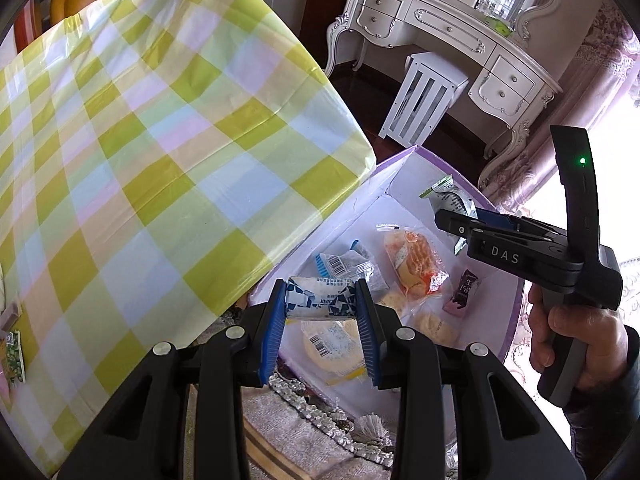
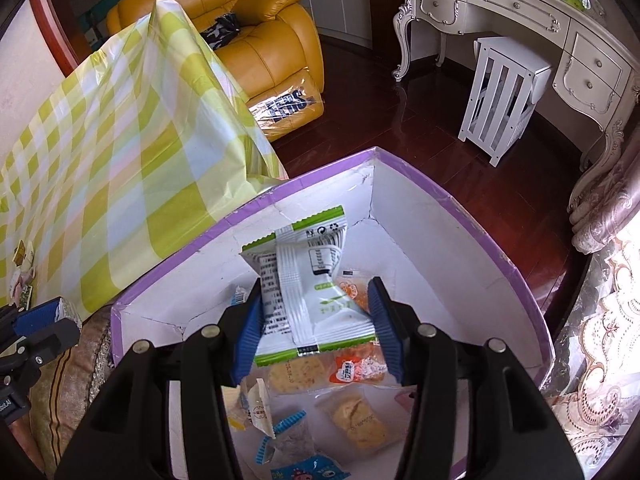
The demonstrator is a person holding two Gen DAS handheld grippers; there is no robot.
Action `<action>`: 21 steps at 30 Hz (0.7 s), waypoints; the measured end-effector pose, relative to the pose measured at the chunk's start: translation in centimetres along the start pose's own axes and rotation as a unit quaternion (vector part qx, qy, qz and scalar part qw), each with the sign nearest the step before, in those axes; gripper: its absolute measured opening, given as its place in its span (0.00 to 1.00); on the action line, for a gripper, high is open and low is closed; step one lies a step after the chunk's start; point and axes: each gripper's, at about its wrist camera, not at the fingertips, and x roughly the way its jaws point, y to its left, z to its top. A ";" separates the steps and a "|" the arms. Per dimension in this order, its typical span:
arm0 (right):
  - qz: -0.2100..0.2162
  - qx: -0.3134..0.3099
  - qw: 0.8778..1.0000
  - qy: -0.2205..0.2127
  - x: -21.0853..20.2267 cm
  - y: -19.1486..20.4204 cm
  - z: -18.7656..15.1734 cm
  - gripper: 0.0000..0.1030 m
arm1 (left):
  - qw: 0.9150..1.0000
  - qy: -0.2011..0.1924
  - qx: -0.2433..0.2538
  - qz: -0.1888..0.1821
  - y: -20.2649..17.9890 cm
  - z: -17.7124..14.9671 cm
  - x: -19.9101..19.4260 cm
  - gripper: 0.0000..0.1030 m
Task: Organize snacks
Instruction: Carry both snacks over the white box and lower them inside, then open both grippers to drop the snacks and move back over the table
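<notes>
My left gripper [image 1: 321, 300] is shut on a blue-and-white wrapped snack [image 1: 320, 298], held at the near corner of the purple-rimmed white box [image 1: 394, 158]. My right gripper [image 2: 316, 300] is shut on a white packet with green edges [image 2: 304, 276], held over the box [image 2: 460, 208]. The right gripper also shows in the left wrist view [image 1: 460, 220] above the box with that packet [image 1: 446, 194]. Several wrapped snacks lie in the box, among them an orange pastry [image 1: 412, 258] and yellow cakes [image 2: 358, 420].
A table with a green checked cloth [image 1: 140, 140] stands left of the box; small packets [image 1: 12, 354] lie at its near left edge. A white slatted stand [image 1: 420, 100], a white dresser [image 1: 460, 28] and a yellow armchair [image 2: 260, 40] stand beyond on the dark floor.
</notes>
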 end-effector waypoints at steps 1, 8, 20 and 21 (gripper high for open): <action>-0.001 0.001 1.000 -0.001 0.0 -0.2 0.0 0.51 | 1.000 0.002 0.004 -0.002 -0.3 0.1 0.2 0.32; -0.015 0.007 1.000 -0.001 0.1 -1.1 -0.2 0.51 | 0.999 0.020 0.022 -0.018 -1.8 0.2 1.3 0.32; -0.020 0.015 1.000 -0.002 0.0 -1.6 -0.1 0.56 | 0.998 0.033 0.018 -0.041 -2.2 0.4 2.2 0.34; -0.020 0.014 1.000 -0.001 0.0 -1.5 -0.1 0.56 | 0.998 0.033 0.015 -0.043 -2.1 0.4 2.1 0.36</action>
